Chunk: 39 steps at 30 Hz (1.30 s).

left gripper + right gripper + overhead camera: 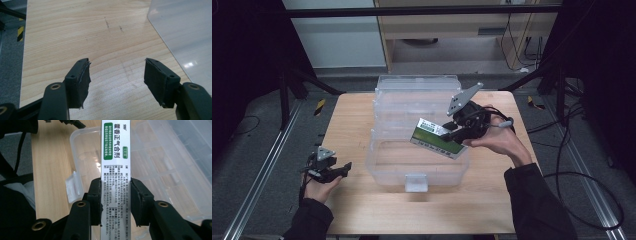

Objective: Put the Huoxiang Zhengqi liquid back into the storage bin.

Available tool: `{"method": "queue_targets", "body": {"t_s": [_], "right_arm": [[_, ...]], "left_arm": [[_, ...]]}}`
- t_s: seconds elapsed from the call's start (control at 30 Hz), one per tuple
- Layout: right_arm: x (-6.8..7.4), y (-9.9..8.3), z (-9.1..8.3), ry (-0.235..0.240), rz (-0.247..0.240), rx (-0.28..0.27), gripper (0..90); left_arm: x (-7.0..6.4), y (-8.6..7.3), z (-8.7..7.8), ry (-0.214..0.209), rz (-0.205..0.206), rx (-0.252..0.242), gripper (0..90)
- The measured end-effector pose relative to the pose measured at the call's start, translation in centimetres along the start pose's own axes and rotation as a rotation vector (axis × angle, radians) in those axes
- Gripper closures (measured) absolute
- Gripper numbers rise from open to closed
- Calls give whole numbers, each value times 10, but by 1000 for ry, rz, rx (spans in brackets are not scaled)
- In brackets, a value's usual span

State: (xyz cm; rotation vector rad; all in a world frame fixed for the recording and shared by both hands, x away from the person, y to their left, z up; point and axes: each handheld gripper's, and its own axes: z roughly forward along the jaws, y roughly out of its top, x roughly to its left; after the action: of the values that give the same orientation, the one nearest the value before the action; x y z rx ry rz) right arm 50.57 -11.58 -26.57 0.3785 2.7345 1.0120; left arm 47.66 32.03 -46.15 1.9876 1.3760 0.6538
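Wooden table (362, 120), pale grain, dark floor around it. Your right gripper (115, 195) was clamped on the medicine box (438, 138), a flat white-and-green carton with printed text, jaws pressing its two narrow sides. You held the carton tilted in the air above the clear plastic bin (384, 172), over its open interior near the right wall. The bin's white front latch (416, 182) faced you. Your left gripper (116, 75) rested low over bare wood near the table's left front, jaws spread apart, nothing between them, just left of the bin's wall.
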Motion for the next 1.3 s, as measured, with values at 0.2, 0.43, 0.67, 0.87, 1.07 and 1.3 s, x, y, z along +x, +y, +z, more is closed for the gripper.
{"method": "queue_targets", "body": {"t_s": [0.2, 0.43, 0.67, 0.87, 1.07, 1.3], "right_arm": [[-8, -1, 18, 63, -50, 47, 647], [-12, -2, 27, 98, -93, 91, 646], [-13, -4, 34, 137, -149, 137, 646], [-12, -6, 44, 139, -165, 189, 645], [-11, -10, 54, 152, -184, 238, 644], [-10, -18, 63, 158, -193, 285, 644]], "left_arm": [[1, 0, 1, 3, -3, 2, 369], [1, 0, 0, 5, -5, 0, 368], [3, -1, 0, 10, -8, 3, 368], [2, -1, 1, 9, -5, 4, 368], [2, -1, 1, 10, -3, 8, 368], [2, -1, 2, 10, 0, 11, 368]]}}
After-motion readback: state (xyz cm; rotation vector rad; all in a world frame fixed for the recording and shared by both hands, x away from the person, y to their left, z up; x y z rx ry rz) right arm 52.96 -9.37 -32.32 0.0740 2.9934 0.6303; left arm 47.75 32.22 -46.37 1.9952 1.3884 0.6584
